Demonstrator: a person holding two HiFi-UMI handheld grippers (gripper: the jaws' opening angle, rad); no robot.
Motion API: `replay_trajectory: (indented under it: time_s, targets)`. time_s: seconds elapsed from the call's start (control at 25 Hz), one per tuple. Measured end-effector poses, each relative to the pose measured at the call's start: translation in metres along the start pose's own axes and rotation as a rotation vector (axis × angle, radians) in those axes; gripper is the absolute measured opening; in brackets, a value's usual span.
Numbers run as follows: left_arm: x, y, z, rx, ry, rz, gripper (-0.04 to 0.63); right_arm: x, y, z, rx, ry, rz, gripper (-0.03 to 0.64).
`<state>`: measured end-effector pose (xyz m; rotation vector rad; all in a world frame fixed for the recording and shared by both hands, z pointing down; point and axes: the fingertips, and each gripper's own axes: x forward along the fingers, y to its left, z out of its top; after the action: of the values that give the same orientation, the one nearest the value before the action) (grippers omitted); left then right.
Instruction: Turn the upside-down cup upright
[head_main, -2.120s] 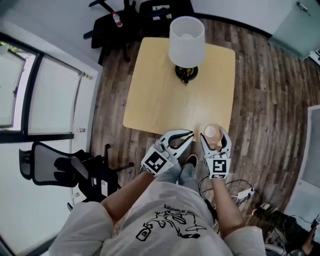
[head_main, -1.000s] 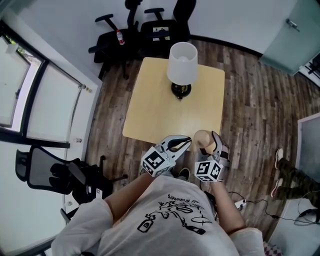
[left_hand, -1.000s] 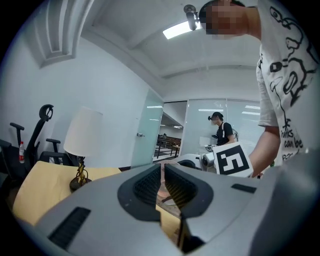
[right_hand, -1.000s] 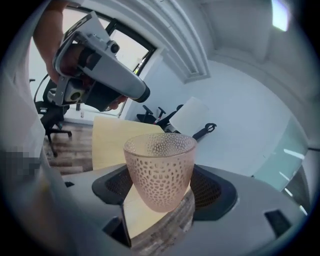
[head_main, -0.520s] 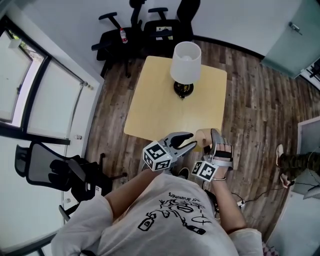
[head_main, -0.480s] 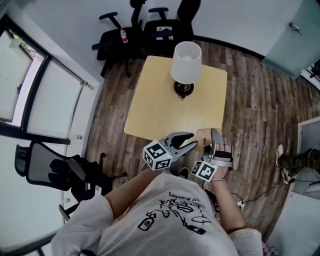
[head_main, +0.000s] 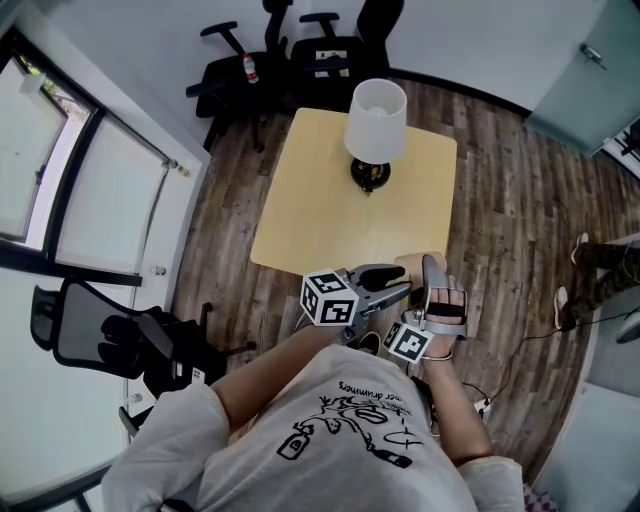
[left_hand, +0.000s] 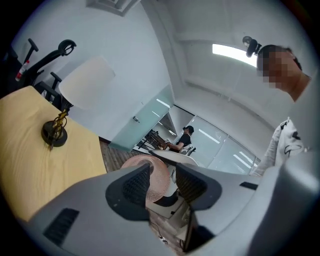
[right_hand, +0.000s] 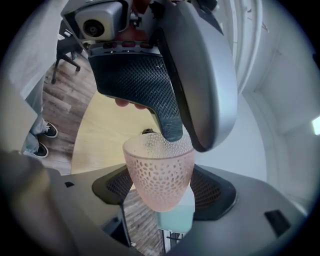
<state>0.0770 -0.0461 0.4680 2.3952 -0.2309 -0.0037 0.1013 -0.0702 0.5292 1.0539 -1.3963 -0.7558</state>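
A pink perforated cup (right_hand: 159, 172) is clamped at its lower body between the pads of my right gripper (right_hand: 159, 189), with its open rim facing away from that camera. In the head view the cup (head_main: 409, 266) is just off the near edge of the wooden table (head_main: 330, 215), held by the right gripper (head_main: 421, 274). My left gripper (head_main: 398, 282) comes in from the left. Its jaws have just been opening and now stand wide, with the cup (left_hand: 156, 186) in the gap (left_hand: 161, 173) and not pressed. One left finger (right_hand: 145, 85) reaches the cup's rim.
A table lamp (head_main: 375, 118) with a white shade stands at the table's far side. Black office chairs (head_main: 300, 45) are behind the table, and another chair (head_main: 110, 340) is at the left. Cables (head_main: 490, 385) lie on the wood floor at the right.
The left gripper's jaws went from shut to wide open as it rolled and slid right to the cup. The right gripper rolled with the cup still in its grip.
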Motion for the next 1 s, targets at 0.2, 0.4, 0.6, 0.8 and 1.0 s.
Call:
replay_trajectory:
  time_s: [0.2,0.4,0.6,0.8,1.0]
  targets:
    - [0.012,0.001,-0.003,-0.078,0.007,-0.004,0.158,-0.002,-0.001,0.003,-0.007,-0.002,-0.016,0.362]
    - [0.017,0.002,-0.004,-0.092,0.020,0.005,0.151,-0.005,-0.006,0.008,-0.012,-0.006,-0.032,0.364]
    - [0.017,-0.005,-0.006,-0.118,0.026,-0.009,0.084,-0.008,-0.008,0.006,-0.060,0.011,-0.065,0.364]
    - [0.016,-0.005,-0.007,-0.174,0.016,-0.016,0.038,-0.007,-0.005,0.006,-0.059,0.018,-0.068,0.364]
    - [0.016,-0.002,-0.008,-0.216,0.021,-0.017,0.027,-0.006,-0.003,0.003,-0.071,0.027,-0.074,0.364]
